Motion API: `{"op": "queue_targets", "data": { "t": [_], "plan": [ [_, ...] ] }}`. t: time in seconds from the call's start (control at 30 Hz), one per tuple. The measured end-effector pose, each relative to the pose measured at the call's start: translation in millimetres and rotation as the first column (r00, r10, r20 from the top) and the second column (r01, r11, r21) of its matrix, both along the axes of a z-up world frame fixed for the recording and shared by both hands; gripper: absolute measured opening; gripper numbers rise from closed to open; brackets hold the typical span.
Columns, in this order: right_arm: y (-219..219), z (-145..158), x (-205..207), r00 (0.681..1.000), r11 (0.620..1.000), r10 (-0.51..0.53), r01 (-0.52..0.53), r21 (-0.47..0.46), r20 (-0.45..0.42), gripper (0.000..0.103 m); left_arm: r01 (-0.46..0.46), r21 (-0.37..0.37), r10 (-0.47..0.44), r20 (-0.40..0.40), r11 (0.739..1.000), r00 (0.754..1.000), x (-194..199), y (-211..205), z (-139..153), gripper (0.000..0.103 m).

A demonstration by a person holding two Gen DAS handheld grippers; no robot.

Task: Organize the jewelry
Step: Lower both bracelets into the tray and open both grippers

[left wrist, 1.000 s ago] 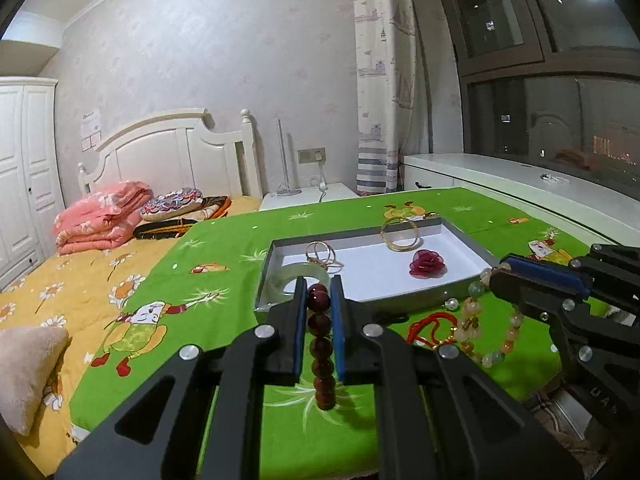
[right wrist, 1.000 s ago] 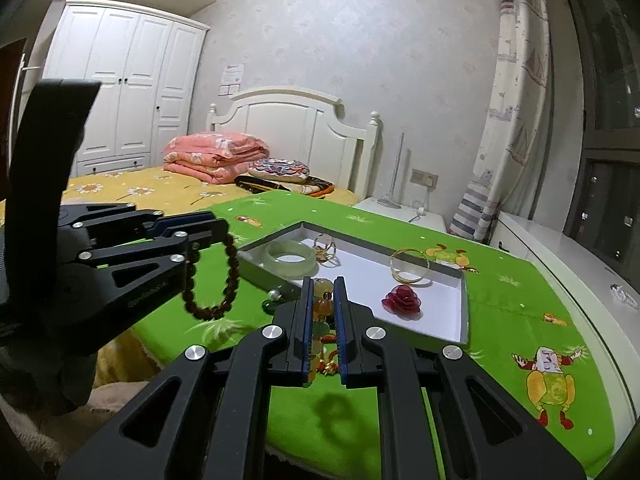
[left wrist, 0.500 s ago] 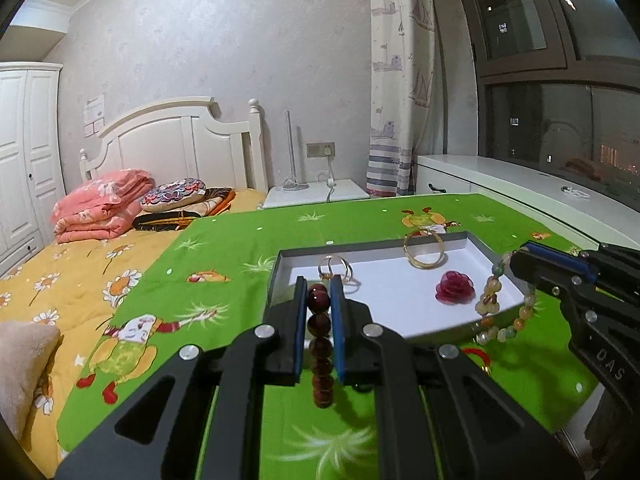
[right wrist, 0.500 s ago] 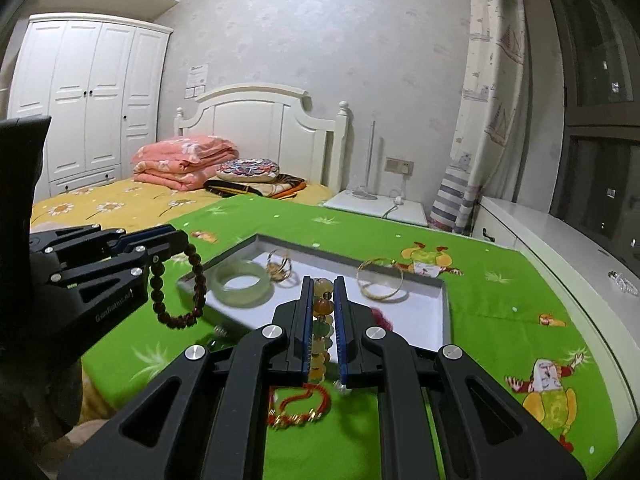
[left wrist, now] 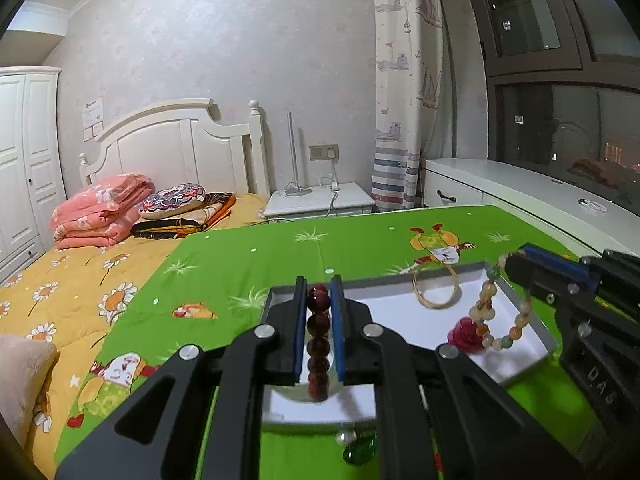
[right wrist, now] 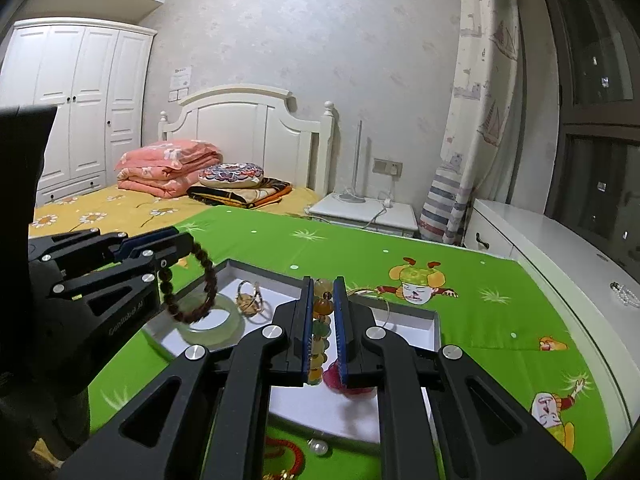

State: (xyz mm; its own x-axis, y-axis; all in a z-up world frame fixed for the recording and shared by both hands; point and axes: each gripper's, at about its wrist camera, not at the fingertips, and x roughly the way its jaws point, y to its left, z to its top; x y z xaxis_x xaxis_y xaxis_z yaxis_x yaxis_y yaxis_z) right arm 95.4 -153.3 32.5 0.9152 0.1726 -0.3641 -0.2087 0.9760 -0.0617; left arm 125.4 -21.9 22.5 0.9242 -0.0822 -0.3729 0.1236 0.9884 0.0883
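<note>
I've got both tongs clamped on bracelets, left tongs (left wrist: 319,312) pinching the dark bead bracelet (left wrist: 318,344), right tongs (right wrist: 323,312) the pastel bead bracelet (right wrist: 321,332), dangling over the white tray (left wrist: 404,320) so they drop inside.

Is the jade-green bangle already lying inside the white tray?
Yes: in the right wrist view the green bangle lies flat on the floor of the white tray, beside the gold rings.

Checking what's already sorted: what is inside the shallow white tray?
In the shallow white tray: a pale green jade bangle, gold rings, a thin gold bangle and a red rose ornament. The grippers and the bracelets they hold hide parts of its floor.
</note>
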Motion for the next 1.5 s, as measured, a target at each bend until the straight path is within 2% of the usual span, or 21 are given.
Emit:
{"op": "queue_targets", "data": {
  "t": [0.33, 0.53, 0.73, 0.77, 0.8, 0.83, 0.9, 1.1, 1.3, 1.5],
  "plan": [
    [0.2, -10.1, 50.9, 0.996, 0.999, -0.033, 0.036, 0.033, -0.086, 0.011, -0.019, 0.014, 0.019, -0.042, 1.000, 0.999, 52.0, -21.4, 5.5, 0.011],
    [-0.7, -21.5, 85.1, 0.984, 0.996, -0.058, 0.068, 0.054, -0.169, 0.011, -0.040, 0.004, 0.040, -0.094, 0.999, 0.995, 82.1, -27.5, -3.1, 0.011],
    [-2.9, -29.4, 92.8, 0.975, 0.994, -0.065, 0.081, 0.067, -0.210, 0.013, -0.017, -0.004, 0.016, -0.155, 1.000, 0.988, 96.7, -24.6, -17.0, 0.012],
    [-3.7, -30.2, 91.2, 0.976, 0.994, -0.068, 0.083, 0.064, -0.208, 0.013, -0.015, -0.008, 0.014, -0.157, 1.000, 0.988, 95.9, -23.7, -19.5, 0.018],
    [-3.8, -30.5, 90.6, 0.975, 0.995, -0.068, 0.083, 0.062, -0.210, 0.014, -0.014, -0.010, 0.012, -0.164, 1.000, 0.986, 96.2, -22.6, -21.3, 0.032],
    [-4.4, -31.2, 90.2, 0.975, 0.995, -0.067, 0.082, 0.063, -0.213, 0.016, -0.015, -0.013, 0.012, -0.165, 1.000, 0.986, 94.9, -21.5, -23.0, 0.038],
    [-6.1, -31.0, 89.2, 0.975, 0.994, -0.070, 0.086, 0.066, -0.211, 0.032, -0.023, -0.009, 0.022, -0.151, 1.000, 0.988, 91.1, -20.5, -25.6, 0.048],
    [-6.4, -30.2, 86.8, 0.976, 0.994, -0.078, 0.092, 0.060, -0.204, 0.032, -0.036, -0.006, 0.034, -0.146, 0.999, 0.989, 85.1, -14.7, -29.7, 0.061],
    [-6.0, -30.7, 82.1, 0.976, 0.993, -0.073, 0.090, 0.073, -0.207, 0.032, -0.067, -0.009, 0.065, -0.156, 0.998, 0.986, 78.4, 0.0, -32.2, 0.088],
    [-0.7, -33.2, 61.1, 0.980, 0.996, -0.044, 0.058, 0.068, -0.193, 0.038, -0.095, 0.020, 0.097, -0.164, 0.995, 0.982, 55.8, 19.9, -39.3, 0.094]
  ]
}}
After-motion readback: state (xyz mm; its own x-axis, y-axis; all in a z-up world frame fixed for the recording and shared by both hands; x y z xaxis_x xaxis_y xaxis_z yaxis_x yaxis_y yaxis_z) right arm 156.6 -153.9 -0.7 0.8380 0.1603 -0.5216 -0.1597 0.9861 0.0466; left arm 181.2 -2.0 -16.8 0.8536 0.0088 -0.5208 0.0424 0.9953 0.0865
